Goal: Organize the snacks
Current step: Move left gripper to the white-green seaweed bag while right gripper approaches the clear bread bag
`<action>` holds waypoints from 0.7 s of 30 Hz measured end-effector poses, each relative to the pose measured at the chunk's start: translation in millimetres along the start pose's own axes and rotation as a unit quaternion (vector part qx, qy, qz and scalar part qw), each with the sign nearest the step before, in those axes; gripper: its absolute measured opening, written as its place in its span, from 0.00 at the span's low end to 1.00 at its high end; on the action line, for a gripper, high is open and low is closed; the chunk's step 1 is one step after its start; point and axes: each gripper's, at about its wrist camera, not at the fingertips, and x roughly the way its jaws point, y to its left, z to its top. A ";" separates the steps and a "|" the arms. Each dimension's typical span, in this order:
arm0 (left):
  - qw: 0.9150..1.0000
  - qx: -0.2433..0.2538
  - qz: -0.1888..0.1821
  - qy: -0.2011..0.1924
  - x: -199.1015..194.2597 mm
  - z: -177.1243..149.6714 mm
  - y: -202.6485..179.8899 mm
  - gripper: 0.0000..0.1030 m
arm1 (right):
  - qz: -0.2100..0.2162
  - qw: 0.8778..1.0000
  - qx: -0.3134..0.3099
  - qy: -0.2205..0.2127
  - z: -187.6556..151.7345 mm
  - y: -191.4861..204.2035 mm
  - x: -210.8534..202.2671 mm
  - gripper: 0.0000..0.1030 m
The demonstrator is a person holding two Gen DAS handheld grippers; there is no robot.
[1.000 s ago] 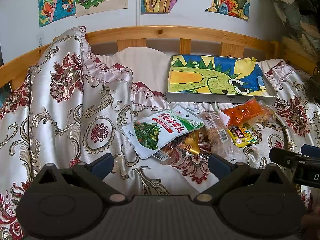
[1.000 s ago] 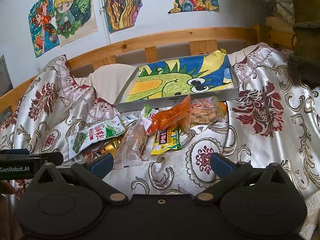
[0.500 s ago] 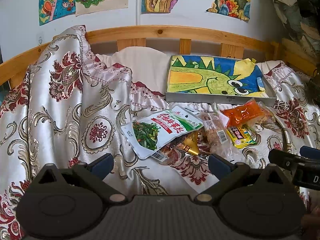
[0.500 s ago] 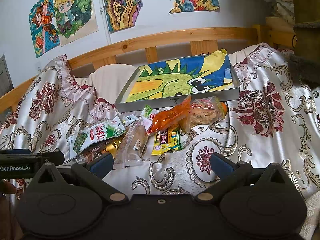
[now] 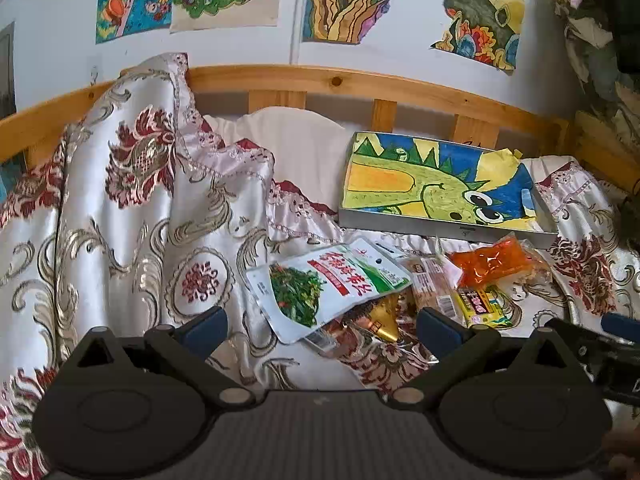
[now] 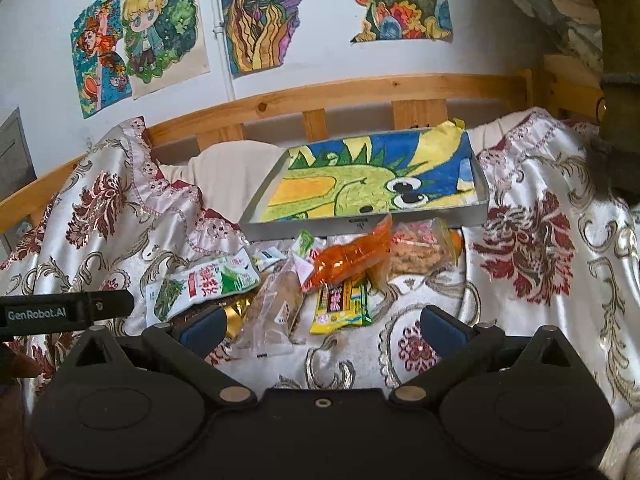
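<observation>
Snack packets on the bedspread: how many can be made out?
6, maybe more hidden: green-and-white pouch leftmost, gold wrapper under it, clear bread packet, orange packet, yellow packet beneath, clear bag by the tray.

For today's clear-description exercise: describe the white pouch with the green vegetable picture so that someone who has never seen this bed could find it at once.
Start at the shallow tray lined with a green dragon drawing, on the bed near the wooden headboard. In front of it lies a heap of snacks; the white pouch is at the heap's left end. Alone among them it is flat and opaque white, with a photo of greens and red lettering, unlike the orange packet and yellow packet.
</observation>
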 end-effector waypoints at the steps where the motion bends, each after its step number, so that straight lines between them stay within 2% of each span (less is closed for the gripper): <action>1: 1.000 0.003 0.002 0.000 0.7 1.5 -0.7 0.99 | 0.001 1.000 -0.003 -0.002 1.8 0.5 0.2 0.99; 10: 1.000 -0.005 0.004 -0.003 6.7 27.1 -4.3 0.99 | 0.007 1.000 -0.018 -0.017 17.5 2.9 2.9 0.99; 21: 0.999 0.036 0.030 -0.008 16.2 47.5 -18.4 0.99 | 0.024 0.999 -0.043 -0.004 34.8 -4.4 18.4 1.00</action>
